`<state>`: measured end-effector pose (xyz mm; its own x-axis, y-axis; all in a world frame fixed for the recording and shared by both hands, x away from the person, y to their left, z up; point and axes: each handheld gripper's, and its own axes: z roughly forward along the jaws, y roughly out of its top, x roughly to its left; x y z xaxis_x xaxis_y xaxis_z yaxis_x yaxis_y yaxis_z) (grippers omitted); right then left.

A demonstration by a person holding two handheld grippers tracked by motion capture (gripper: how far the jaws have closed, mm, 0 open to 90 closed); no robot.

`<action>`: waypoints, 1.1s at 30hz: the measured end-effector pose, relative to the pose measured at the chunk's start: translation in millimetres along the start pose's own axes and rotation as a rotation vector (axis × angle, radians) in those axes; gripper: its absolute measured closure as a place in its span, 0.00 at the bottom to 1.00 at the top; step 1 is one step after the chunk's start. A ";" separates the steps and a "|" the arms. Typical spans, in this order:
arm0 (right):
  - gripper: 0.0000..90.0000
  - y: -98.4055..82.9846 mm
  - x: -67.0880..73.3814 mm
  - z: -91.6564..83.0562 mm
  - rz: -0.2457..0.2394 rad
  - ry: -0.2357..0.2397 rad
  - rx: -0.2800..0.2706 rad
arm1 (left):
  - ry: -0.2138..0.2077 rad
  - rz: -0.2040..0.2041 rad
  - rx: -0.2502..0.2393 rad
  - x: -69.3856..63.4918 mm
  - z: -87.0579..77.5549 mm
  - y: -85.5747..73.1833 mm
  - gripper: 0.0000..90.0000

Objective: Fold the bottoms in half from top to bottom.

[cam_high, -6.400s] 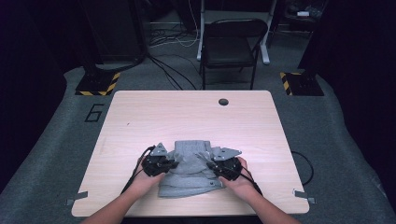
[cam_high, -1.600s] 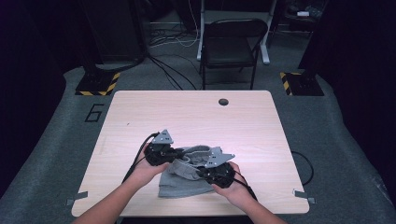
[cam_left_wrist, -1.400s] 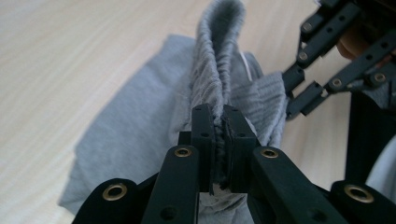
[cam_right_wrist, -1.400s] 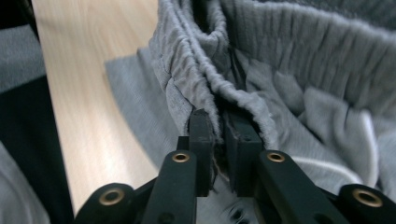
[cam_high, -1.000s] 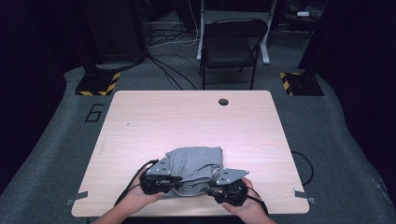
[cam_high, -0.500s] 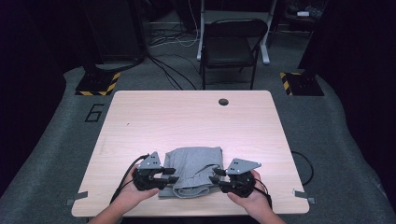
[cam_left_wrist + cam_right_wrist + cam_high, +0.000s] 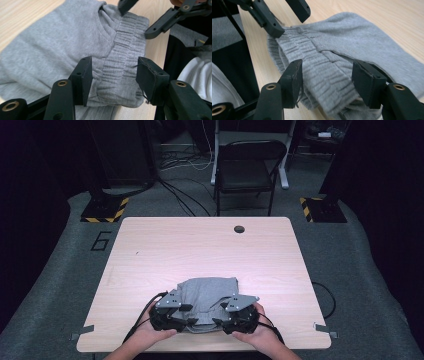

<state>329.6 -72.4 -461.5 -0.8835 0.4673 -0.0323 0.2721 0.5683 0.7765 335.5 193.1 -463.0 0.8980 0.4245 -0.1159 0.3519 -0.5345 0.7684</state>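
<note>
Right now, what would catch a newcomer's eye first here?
The folded grey garment near the front edge of the wooden table, with the left gripper and right gripper at its near edge. Both grippers' jaws have just been opening; in the gripper views they stand apart, astride the ribbed waistband. Behind the table stands a black folding chair.
</note>
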 end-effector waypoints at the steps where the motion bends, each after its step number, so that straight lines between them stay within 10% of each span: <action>1: 0.46 -0.1 -0.1 2.8 -0.005 -0.001 0.009 | -0.010 -0.005 0.007 -0.6 1.8 -0.3 0.51; 21: 0.49 -22.3 3.5 26.0 -0.014 0.062 0.131 | -0.032 -0.022 0.072 3.0 25.2 -21.8 0.55; 33: 0.55 -3.9 -20.6 -7.9 0.079 0.006 -0.021 | 0.033 -0.055 -0.027 25.1 -5.4 -4.3 0.54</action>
<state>343.7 -89.6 -458.9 -0.8618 0.5061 0.0337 0.3336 0.5155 0.7892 355.1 210.1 -465.9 0.8679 0.4770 -0.1383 0.3931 -0.4894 0.7784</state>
